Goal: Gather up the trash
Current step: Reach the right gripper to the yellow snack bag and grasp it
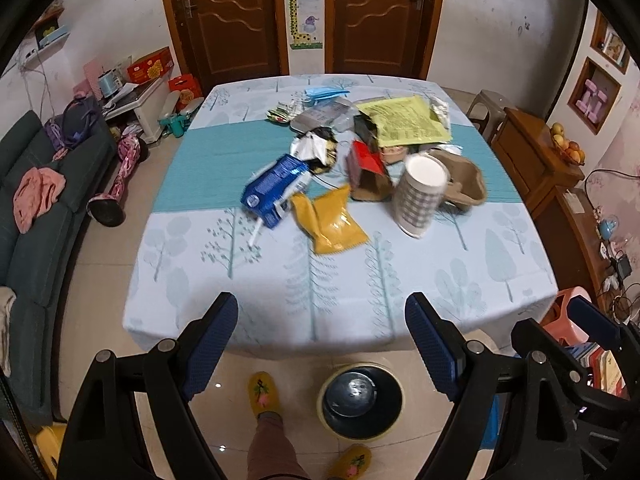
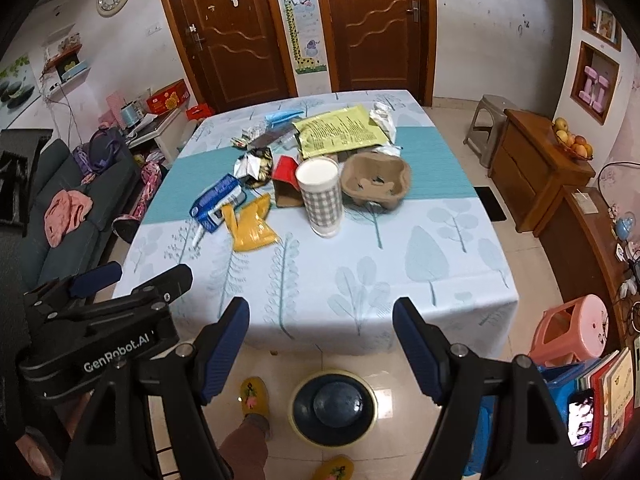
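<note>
Left wrist view: crumpled wrappers [image 1: 328, 220], checked cup [image 1: 420, 196] piled; both jaws released.

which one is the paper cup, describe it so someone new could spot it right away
Start at the table with the tree-print cloth and find the pile of trash on its teal band. At the pile's near edge stands the paper cup, upright, just in front of the brown pulp cup carrier. It is the only tall, standing item, with a grey-and-white check pattern and a white inside.
</note>
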### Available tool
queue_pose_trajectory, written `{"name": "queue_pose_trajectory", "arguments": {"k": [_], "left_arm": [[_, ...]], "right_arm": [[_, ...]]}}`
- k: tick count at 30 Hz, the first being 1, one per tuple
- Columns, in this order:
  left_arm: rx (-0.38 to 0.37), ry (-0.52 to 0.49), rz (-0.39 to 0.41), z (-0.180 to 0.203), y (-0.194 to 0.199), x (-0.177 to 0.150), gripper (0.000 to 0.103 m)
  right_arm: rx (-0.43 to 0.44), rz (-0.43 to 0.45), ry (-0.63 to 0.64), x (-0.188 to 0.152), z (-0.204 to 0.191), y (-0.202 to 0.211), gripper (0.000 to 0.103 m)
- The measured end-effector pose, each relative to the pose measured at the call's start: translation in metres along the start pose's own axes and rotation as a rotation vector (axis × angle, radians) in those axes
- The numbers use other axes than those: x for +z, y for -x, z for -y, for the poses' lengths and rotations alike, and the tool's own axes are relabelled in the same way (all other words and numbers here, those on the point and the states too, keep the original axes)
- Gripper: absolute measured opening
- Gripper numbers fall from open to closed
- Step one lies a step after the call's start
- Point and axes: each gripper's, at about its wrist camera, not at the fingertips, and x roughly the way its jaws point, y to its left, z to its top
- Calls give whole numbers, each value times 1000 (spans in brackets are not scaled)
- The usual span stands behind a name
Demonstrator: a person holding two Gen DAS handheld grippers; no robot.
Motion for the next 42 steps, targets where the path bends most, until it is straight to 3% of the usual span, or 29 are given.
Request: {"name": "queue_pose_trajectory", "arguments": {"k": [9, 11, 14, 20, 30, 37, 42], "left_arm": [[-7, -39, -78, -66, -43, 63, 84], [-24, -41, -111, -81, -58, 70, 84], [-37, -79, -162, -100, -83, 82, 84], [-58, -111, -238, -126, -131, 104, 84], [-144, -221, -337, -117, -179, 133, 84], [-176, -308, -371, -100, -197, 141, 84], [-195, -369, -410, -84, -214, 146, 84]], "right_arm": [[21, -29, -49, 34, -44, -45, 75], [53, -58, -59, 39, -51, -63, 74], [80, -107, -75, 45, -60, -96, 66], [89, -203, -98, 51, -70, -167, 65], [69, -302, -48, 61, -92, -242, 65], [-29, -268, 45, 60, -112, -252, 65], [-92, -231, 101, 56, -113, -250, 47]]}}
